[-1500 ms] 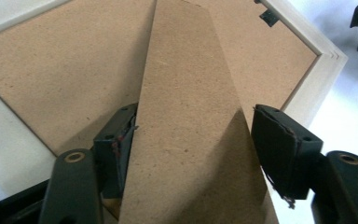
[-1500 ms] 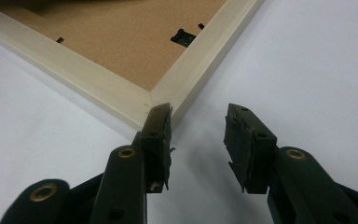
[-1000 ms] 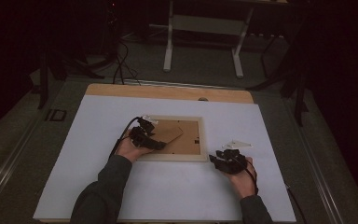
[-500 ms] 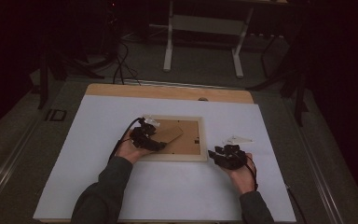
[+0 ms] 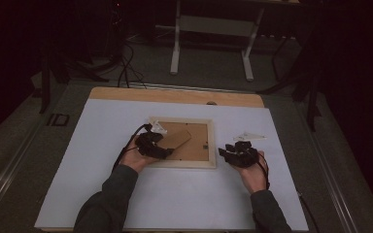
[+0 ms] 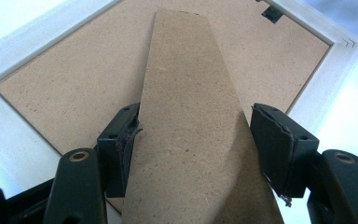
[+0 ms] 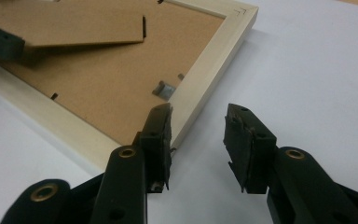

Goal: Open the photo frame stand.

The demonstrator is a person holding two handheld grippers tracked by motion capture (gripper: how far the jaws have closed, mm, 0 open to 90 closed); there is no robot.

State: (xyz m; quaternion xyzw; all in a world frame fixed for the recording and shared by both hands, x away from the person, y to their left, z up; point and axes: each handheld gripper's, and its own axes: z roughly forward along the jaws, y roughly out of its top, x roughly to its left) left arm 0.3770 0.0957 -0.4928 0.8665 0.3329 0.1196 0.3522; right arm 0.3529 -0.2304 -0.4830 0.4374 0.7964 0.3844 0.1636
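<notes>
Two grippers work on a picture frame (image 5: 182,143) lying face down near the middle of the white sheet (image 5: 97,145) that covers the table, slightly toward its far edge. The left gripper (image 6: 193,140) has its jaws around the frame's cardboard easel stand (image 6: 191,116), which is lifted off the backing board (image 6: 74,79); the left pad touches its edge, while the right pad seems to stand just off it. If that grip is as loose as it looks, the stand could slip free or bend at its hinge.

The right gripper (image 7: 198,140) hangs half open and empty, one jaw over the frame's right rail, the other over the sheet. Closing there could nudge the frame sideways.

Its own view shows a small metal retaining tab (image 7: 164,88), which the high view barely resolves; the high view alone gives both hands and a clear plastic piece (image 5: 250,136) beyond the right one.
</notes>
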